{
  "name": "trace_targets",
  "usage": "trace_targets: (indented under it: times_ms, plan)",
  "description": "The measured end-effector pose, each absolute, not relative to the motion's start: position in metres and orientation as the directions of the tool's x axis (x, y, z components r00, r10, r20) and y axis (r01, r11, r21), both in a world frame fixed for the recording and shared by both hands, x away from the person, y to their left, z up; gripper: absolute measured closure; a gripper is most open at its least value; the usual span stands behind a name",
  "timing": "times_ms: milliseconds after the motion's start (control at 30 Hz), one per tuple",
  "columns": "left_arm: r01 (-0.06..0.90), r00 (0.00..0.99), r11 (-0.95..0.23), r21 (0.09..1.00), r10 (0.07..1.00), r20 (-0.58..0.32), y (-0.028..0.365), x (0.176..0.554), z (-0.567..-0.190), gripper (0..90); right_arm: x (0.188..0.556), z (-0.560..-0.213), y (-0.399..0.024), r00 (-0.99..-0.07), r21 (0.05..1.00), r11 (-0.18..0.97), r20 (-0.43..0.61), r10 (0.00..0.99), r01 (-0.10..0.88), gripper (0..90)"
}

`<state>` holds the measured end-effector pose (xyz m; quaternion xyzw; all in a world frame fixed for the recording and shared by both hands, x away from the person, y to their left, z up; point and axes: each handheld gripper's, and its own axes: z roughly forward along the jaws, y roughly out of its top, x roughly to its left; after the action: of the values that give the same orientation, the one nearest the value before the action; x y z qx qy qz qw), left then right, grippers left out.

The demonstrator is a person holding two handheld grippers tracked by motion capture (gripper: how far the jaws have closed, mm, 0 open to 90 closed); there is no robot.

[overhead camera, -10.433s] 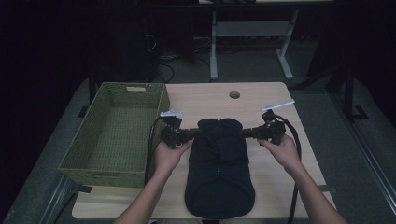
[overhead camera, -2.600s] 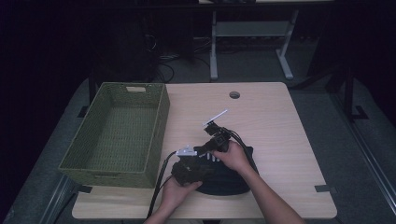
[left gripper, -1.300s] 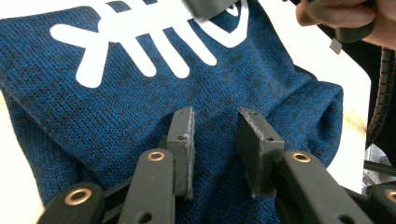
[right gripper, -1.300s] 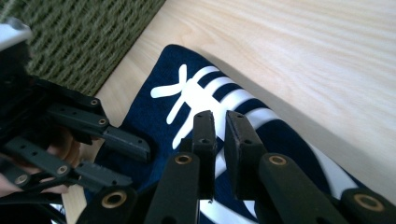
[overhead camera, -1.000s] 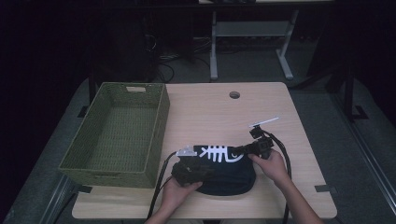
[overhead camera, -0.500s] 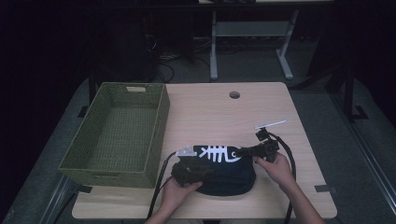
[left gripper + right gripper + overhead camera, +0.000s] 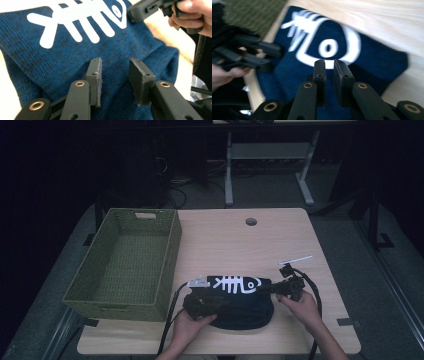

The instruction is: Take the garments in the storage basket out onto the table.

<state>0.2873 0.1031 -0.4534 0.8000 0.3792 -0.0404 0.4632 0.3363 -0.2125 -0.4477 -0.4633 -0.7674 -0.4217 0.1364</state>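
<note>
A folded dark blue knit garment [image 7: 242, 306] with a white fishbone print [image 7: 235, 284] lies on the wooden table [image 7: 240, 240] near its front edge. My left gripper [image 7: 223, 306] rests over the garment's left part. In the left gripper view its jaws [image 7: 115, 61] have just been opening and stand apart above the cloth [image 7: 62, 57], with nothing between them. My right gripper [image 7: 261, 290] points at the garment's right end. Its jaws [image 7: 329, 62] have just opened a narrow gap over the cloth [image 7: 372, 62] and hold nothing. The left gripper [image 7: 269, 56] shows beyond them.
A green woven basket [image 7: 172, 240] stands at the table's left, close to the left gripper. A round cable hole [image 7: 251, 221] sits at the back of the table. Black cables trail from both grippers toward the front edge.
The right gripper has slid a little to the right, off the print toward the garment's right end. The left hand and the garment have stayed put.
</note>
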Motion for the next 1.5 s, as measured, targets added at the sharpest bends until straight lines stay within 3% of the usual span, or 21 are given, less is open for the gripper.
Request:
trace_targets:
  times_ms: [233,467,733,1100,1500]
  plan:
    - [0.629,0.71,-0.261,0.732,0.577,-0.404,0.114,0.281,-0.441,62.5,0.306,-0.443,-0.204,-0.577,0.532,0.255,0.625,0.525,0.808,78.7]
    - [0.659,0.692,-0.292,0.693,0.596,-0.407,0.121,0.278,-0.457,63.6,0.288,-0.463,-0.198,-0.566,0.49,0.292,0.642,0.517,0.822,78.8]
    - [0.645,0.702,-0.315,0.696,0.602,-0.379,0.118,0.276,-0.461,64.6,0.286,-0.471,-0.198,-0.575,0.496,0.301,0.625,0.528,0.815,80.9]
    - [0.65,0.677,-0.251,0.717,0.62,-0.397,0.127,0.283,-0.448,61.7,0.291,-0.457,-0.214,-0.566,0.539,0.237,0.599,0.567,0.808,75.3]
    - [0.64,0.678,-0.299,0.708,0.653,-0.338,0.118,0.281,-0.461,63.4,0.289,-0.47,-0.211,-0.582,0.532,0.286,0.548,0.601,0.797,78.1]
